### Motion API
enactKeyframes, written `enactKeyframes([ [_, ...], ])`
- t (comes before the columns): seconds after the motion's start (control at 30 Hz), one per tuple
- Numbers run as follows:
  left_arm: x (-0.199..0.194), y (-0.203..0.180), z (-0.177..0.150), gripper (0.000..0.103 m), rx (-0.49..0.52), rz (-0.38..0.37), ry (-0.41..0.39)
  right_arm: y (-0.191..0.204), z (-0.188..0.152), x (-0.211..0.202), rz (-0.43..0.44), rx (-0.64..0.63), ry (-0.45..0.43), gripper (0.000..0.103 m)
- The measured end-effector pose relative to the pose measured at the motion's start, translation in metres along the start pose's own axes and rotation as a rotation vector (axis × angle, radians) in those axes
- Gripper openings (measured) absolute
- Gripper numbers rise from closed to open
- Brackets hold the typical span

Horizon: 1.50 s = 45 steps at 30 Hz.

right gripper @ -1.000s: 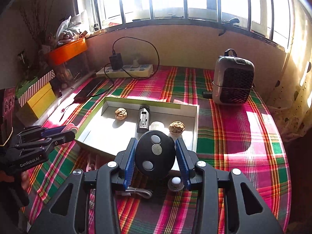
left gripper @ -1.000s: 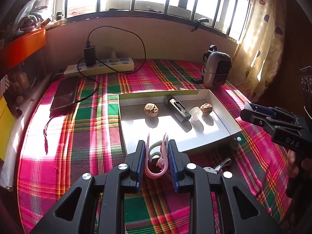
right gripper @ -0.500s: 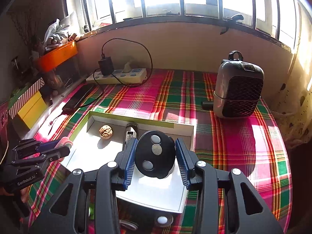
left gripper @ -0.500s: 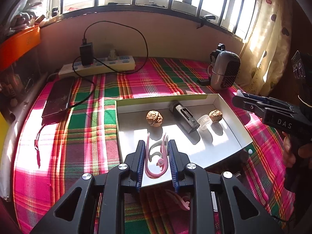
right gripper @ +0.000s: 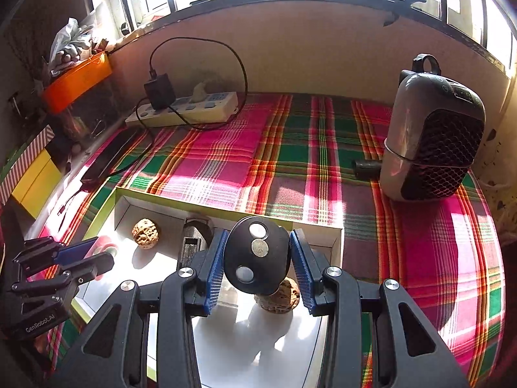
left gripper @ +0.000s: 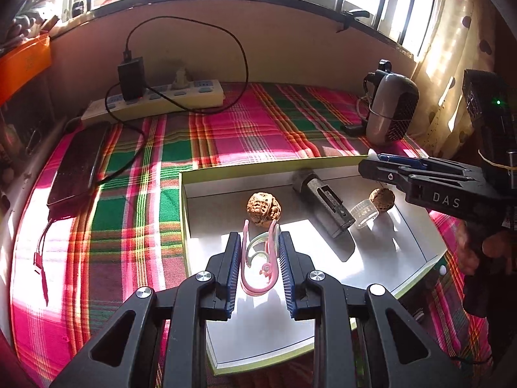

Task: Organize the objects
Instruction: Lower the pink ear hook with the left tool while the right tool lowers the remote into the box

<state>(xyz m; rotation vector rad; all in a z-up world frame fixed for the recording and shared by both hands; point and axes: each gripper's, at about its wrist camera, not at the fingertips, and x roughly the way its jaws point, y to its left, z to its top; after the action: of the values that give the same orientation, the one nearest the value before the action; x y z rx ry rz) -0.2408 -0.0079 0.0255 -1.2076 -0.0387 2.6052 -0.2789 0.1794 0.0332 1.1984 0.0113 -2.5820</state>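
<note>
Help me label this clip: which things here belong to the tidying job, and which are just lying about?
Part of the job:
- tray
- pink ear hooks, in the left gripper
- black key fob, in the right gripper
- two walnuts
- dark tube
- clear cap

Lying about:
- power strip
- heater
- phone

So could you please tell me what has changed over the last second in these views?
Both claws have carried their loads forward from the near cloth to above the white tray: the left claw with the pink ear hooks, the right claw with the black key fob. Neither grip changed. The walnuts, the dark tube and the clear cap stayed put.
</note>
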Motion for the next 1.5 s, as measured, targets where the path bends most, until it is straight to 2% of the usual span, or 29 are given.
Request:
enactKeyframes([
  [0.17,0.009,0.003,0.003,0.022,0.005,0.035,0.008,-0.004,0.000,0.012,0.000,0.010,0.020,0.041],
  [0.63,0.021,0.009,0.013,0.022,-0.002,0.060,0.006,-0.006,0.001,0.026,-0.004,0.003,0.054,0.038],
  [1.5,0.035,0.003,0.017,0.021,0.023,0.063,0.019,-0.004,0.001,0.030,-0.016,-0.007,0.066,0.038],
])
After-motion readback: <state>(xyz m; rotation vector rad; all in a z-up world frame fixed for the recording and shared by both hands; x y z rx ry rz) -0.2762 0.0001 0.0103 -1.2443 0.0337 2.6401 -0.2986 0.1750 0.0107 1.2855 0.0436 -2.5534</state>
